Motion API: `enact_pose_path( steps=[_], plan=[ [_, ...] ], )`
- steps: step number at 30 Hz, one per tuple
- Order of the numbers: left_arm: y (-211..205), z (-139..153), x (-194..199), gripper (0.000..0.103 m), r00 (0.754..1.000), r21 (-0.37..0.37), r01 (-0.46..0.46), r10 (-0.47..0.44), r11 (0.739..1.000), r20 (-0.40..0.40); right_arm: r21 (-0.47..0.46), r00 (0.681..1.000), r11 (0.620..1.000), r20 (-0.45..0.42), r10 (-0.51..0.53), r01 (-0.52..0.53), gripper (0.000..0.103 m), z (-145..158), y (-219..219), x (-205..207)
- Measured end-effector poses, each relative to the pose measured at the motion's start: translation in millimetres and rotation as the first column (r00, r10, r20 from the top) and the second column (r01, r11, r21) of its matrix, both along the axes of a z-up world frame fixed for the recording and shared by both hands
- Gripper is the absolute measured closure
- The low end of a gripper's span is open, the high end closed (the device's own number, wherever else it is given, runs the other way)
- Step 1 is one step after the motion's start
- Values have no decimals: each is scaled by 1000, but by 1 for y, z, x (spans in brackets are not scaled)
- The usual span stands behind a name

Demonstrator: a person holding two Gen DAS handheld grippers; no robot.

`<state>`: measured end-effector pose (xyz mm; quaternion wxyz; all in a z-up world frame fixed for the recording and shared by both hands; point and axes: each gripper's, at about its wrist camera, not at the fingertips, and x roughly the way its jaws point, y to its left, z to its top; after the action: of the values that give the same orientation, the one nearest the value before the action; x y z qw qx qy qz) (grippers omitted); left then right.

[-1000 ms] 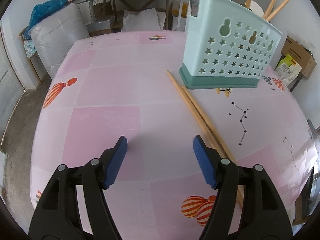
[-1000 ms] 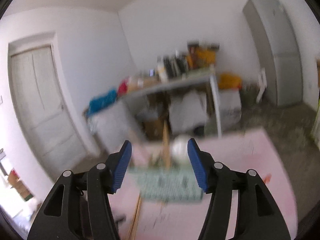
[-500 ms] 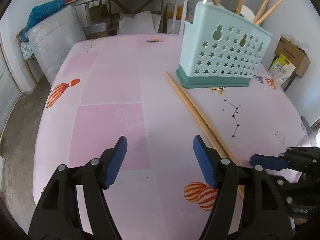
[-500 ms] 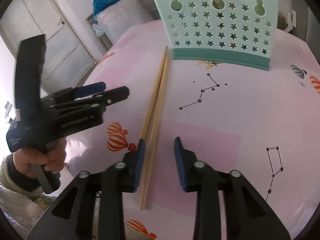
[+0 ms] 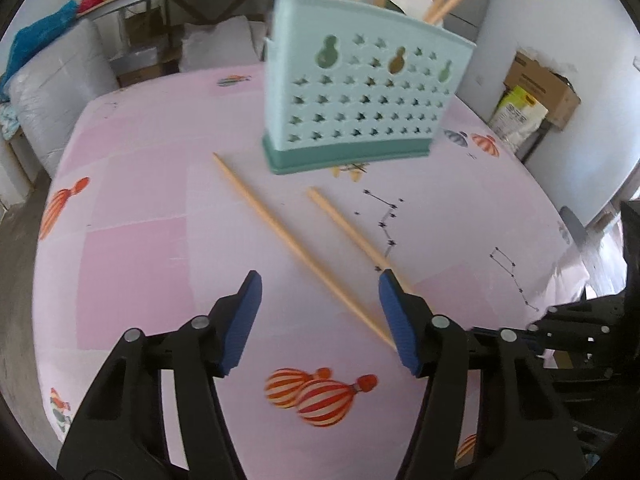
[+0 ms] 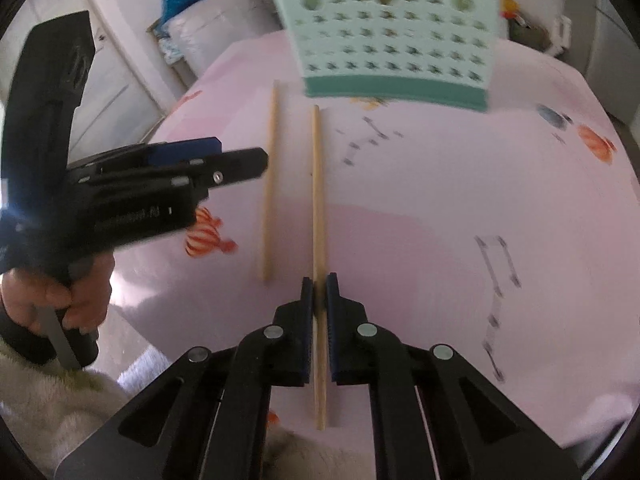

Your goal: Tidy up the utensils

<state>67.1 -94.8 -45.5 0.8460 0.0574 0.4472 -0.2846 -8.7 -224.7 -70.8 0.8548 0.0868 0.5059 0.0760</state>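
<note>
Right wrist view: right tool (image 6: 319,294) clamped narrow on one long pale wooden chopstick (image 6: 317,184), stick running between the blue pads (image 6: 306,304) toward the mint-green perforated plastic utensil holder (image 6: 394,32) standing near the far edge of the pink balloon-print tabletop (image 6: 440,208). Second wooden chopstick (image 6: 269,184) lying just to the left, apart from the first. Left tool (image 5: 320,320) half wide and closing, empty, hovering over the near part of the tabletop, gripped by a hand (image 6: 66,300) at the left edge.
</note>
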Motion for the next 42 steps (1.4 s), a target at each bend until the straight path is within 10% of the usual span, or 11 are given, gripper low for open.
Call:
enact_pose_path(
  steps=[15,25,27,30,42],
  plan=[
    [8,-11,19,98,994,96,-99,103,990,-35,84,963,959,-24,-270,271,96,-5,-66,-24],
    [50,-9,-18,98,971,67,-124,135,990,-200,119,959,952,-35,-281,283,96,-8,-70,-16],
    [52,-8,-19,79,967,42,-116,123,992,-222,125,959,951,-36,-281,284,96,-8,-70,-16],
    [46,-6,-13,63,977,69,-114,124,991,-172,127,959,950,-33,-282,284,96,-8,-71,-18],
    [-7,-10,33,76,999,211,-13,19,978,-31,124,960,952,-21,-278,279,96,-8,-72,-23]
  ],
)
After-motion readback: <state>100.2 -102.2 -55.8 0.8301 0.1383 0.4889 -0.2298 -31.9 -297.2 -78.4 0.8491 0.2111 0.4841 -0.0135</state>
